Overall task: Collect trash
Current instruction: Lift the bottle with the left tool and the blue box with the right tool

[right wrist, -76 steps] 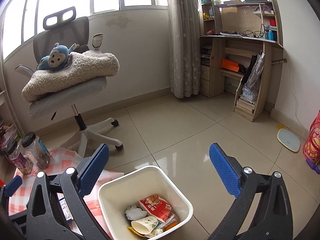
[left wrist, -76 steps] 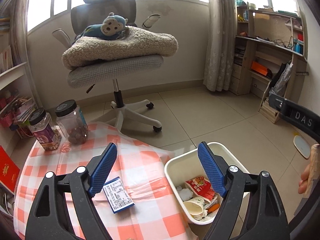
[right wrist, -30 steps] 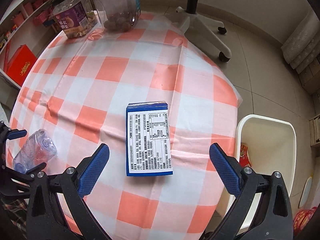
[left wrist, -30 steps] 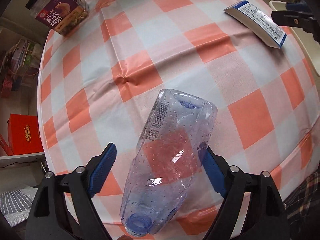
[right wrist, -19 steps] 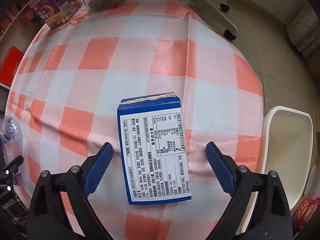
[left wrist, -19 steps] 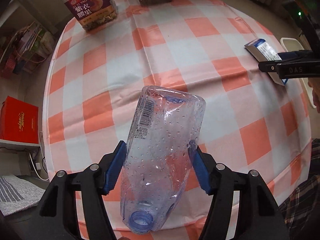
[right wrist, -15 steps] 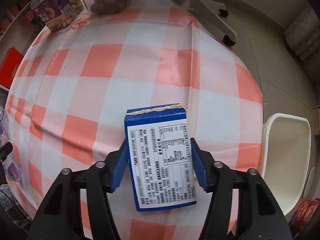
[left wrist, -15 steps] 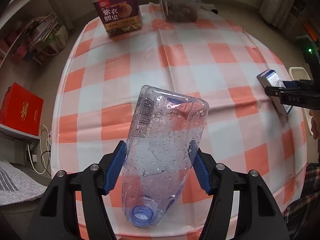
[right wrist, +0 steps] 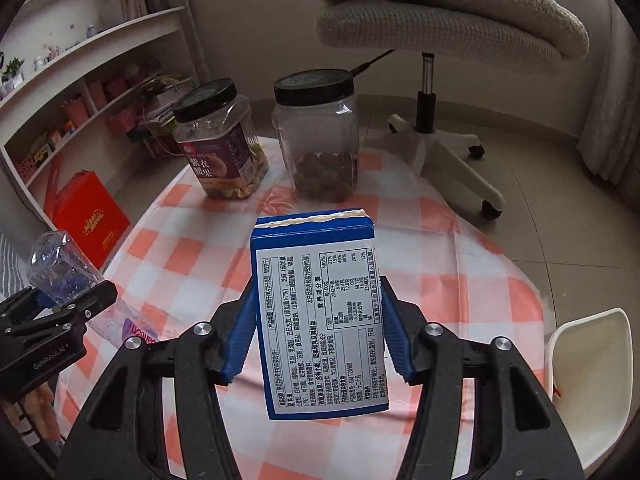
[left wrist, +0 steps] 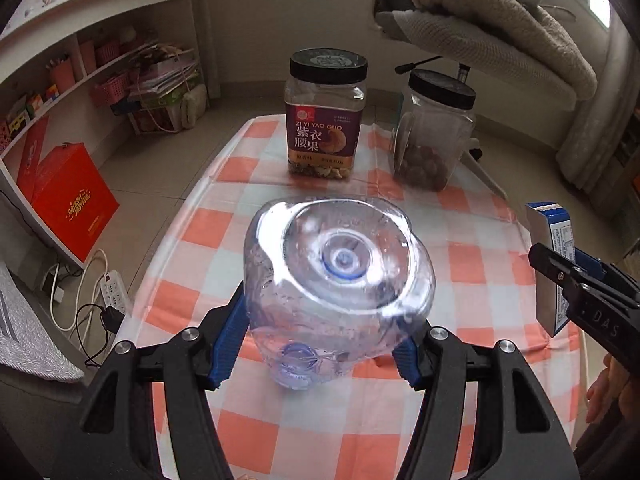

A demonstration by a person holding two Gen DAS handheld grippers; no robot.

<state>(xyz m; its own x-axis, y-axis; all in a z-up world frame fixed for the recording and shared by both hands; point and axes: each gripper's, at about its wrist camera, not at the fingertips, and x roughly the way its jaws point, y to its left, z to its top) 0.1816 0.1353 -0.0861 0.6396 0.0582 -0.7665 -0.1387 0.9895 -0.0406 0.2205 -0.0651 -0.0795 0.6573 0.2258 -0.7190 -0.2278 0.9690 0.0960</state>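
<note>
Left wrist view: left gripper (left wrist: 320, 344) clamped on a clear bottle (left wrist: 340, 280), blue pads pressing its sides, base toward the camera, blue cap low between the arms. Bottle held up above the table (left wrist: 472, 272), over the near middle of the checked cloth. At the far edge, two black-lidded jars: a nut jar (left wrist: 325, 120) with a purple label toward the far left corner, a clear jar (left wrist: 434, 136) of brown balls just to its right, close but apart. At the right edge, the right gripper (left wrist: 560, 276) seen side-on, closed on a blue box (left wrist: 554, 248) lifted off the cloth; part of a hand (left wrist: 604, 388) below it. Beyond the table, a chair (left wrist: 480, 28) piled with a blanket; off the left side, shelves and a red box (left wrist: 68, 196) on the floor.

Right wrist view: right gripper (right wrist: 318, 332) clamped on the box (right wrist: 316, 320), pads against its two long sides, printed white panel facing the camera, top edge pointing to the far edge. Box clear of the cloth, over the near middle of the table (right wrist: 460, 248). Nut jar (right wrist: 218, 144) and clear jar (right wrist: 320, 144) at the far edge, side by side. Left gripper (right wrist: 60, 300) at the left edge, gripping the bottle (right wrist: 64, 272), tilted, above the table's near left corner. White bin (right wrist: 592, 364) on the floor just off the table's right edge, rim and inner wall visible, contents hidden.
</note>
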